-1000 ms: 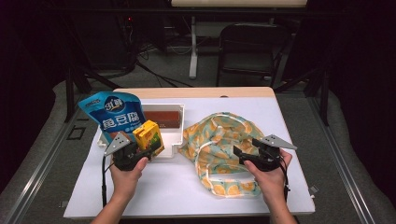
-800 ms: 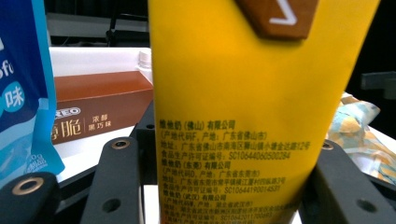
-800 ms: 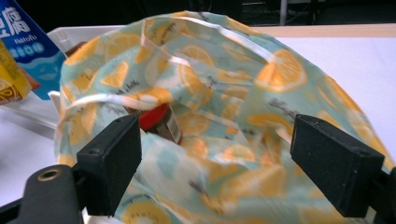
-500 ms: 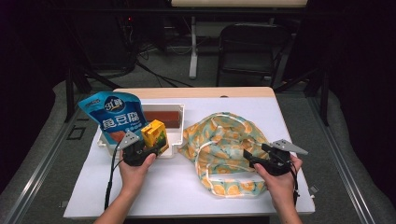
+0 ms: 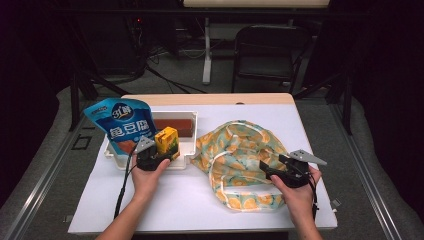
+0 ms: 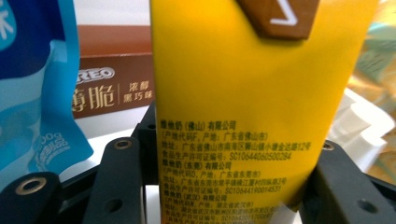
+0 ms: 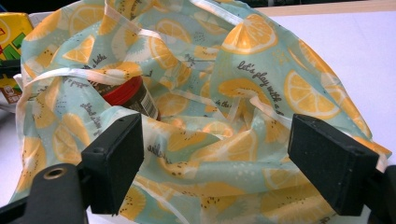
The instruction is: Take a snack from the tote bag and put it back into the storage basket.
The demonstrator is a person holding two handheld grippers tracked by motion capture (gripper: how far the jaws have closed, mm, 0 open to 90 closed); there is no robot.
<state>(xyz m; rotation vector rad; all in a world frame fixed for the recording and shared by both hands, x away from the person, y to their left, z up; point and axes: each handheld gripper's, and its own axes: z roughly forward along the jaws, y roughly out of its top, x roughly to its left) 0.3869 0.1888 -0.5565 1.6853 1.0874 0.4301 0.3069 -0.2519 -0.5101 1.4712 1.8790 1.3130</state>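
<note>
A yellow drink carton [image 5: 167,141] [image 6: 243,93] is upright between the jaws of my left gripper [image 5: 161,154] [image 6: 224,186], which is shut on it. It is at the front right corner of the white tray [image 5: 192,150]; whether it rests on the tray I cannot tell. My right gripper [image 5: 265,171] [image 7: 222,158] is open, its jaws wide apart at the near edge of a cloth bag with an orange-slice print [image 5: 240,150] [image 7: 243,93]. A red-lidded jar [image 7: 128,95] shows inside the bag's mouth.
A blue snack pouch [image 5: 122,125] [image 6: 32,93] leans in the tray's left part. A brown biscuit box [image 5: 175,126] [image 6: 112,88] lies along its back. The white table top [image 5: 170,205] stretches bare in front of the tray. A black chair [image 5: 272,50] stands beyond the table.
My left gripper has carried the yellow carton a little to the right and lower, to the tray's front right corner. The right gripper has hardly moved.
</note>
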